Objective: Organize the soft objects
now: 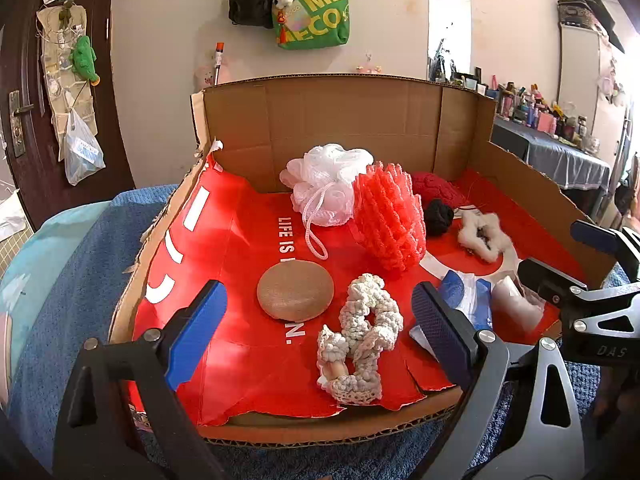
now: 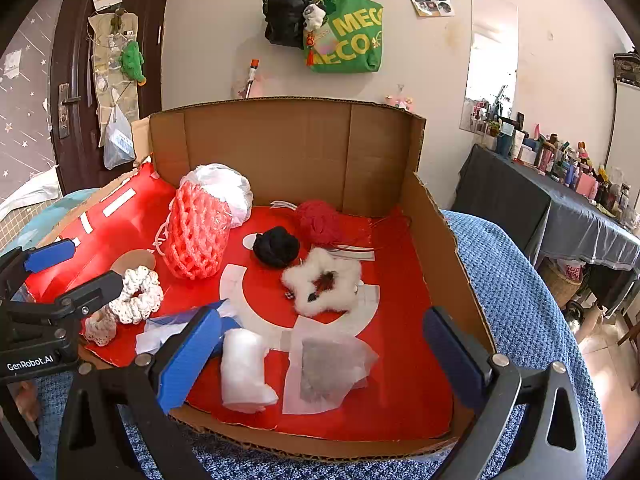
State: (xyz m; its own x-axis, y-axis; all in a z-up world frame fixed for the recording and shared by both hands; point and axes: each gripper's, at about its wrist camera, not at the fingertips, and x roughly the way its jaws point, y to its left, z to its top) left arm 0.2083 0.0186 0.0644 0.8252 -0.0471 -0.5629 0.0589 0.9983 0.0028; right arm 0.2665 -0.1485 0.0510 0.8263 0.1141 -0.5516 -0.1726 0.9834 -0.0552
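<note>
A cardboard box (image 1: 344, 112) lined in red holds the soft things. In the left wrist view my left gripper (image 1: 320, 320) stands open over the front edge, with a tan round sponge (image 1: 295, 290) and a cream crocheted scrunchie (image 1: 362, 332) lying between its fingers, untouched. Behind are a white mesh pouf (image 1: 328, 184), a coral foam net (image 1: 388, 220), red yarn (image 1: 436, 188), a black ball (image 1: 438, 216) and a white fluffy scrunchie (image 1: 482, 236). My right gripper (image 2: 320, 364) is open too, above white wadding (image 2: 244, 368) and a translucent pouch (image 2: 328, 368), gripping nothing.
The box (image 2: 440, 248) rests on a blue knitted blanket (image 2: 516, 300). A white and blue packet (image 2: 184, 326) lies by the right gripper's left finger. The box walls rise at the back and right. A cluttered dark table (image 2: 560, 208) stands to the right, bags (image 2: 348, 36) hang on the wall.
</note>
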